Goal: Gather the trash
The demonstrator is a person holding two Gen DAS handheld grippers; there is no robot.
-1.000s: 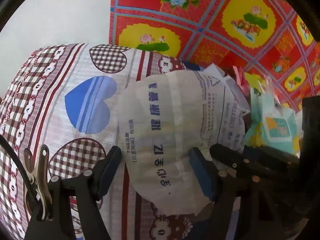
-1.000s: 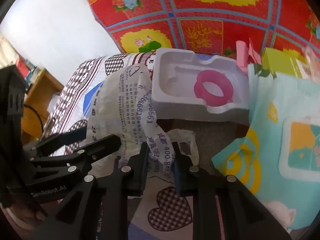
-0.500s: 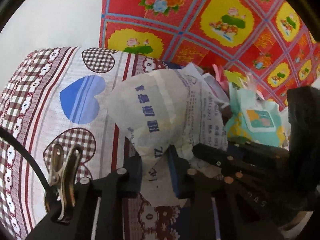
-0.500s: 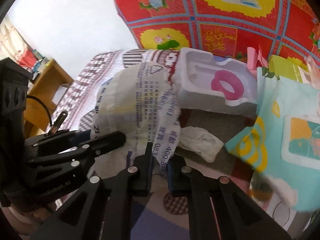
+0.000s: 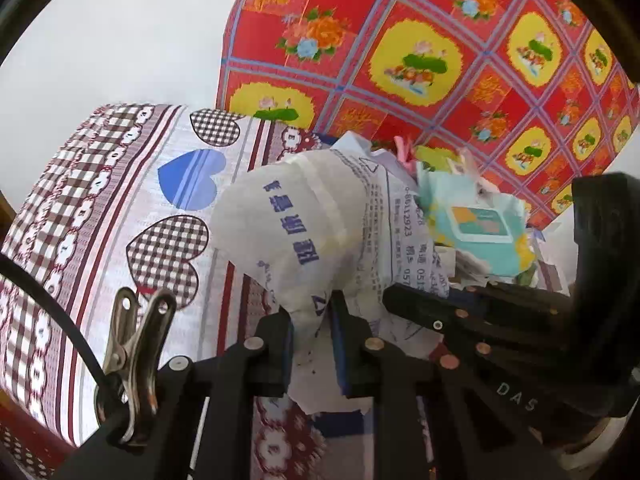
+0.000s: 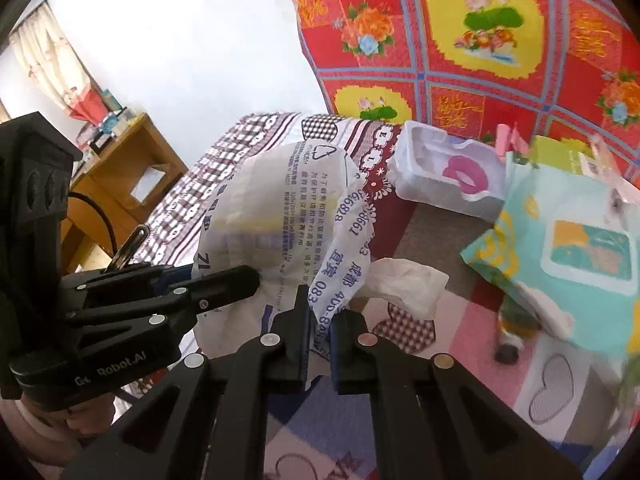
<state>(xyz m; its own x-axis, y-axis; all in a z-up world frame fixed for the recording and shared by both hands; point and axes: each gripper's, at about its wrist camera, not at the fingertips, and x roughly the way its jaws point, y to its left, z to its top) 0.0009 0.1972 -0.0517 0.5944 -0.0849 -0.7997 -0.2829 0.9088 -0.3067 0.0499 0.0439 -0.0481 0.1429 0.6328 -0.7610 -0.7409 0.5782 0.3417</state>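
Both hand-held grippers (image 5: 311, 330) (image 6: 320, 334) pinch the white bag's (image 5: 304, 232) edge.

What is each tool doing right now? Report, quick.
Left tool: closing, pinching the white plastic bag.
Right tool: shut on the same bag.

A white plastic bag (image 5: 304, 236) printed with blue text is bulging upward above the bedsheet. Just beside it, a teal wet-wipe pack (image 6: 568, 256), a crumpled white tissue (image 6: 408, 284) and a white foam tray (image 6: 444, 176) are lying scattered.
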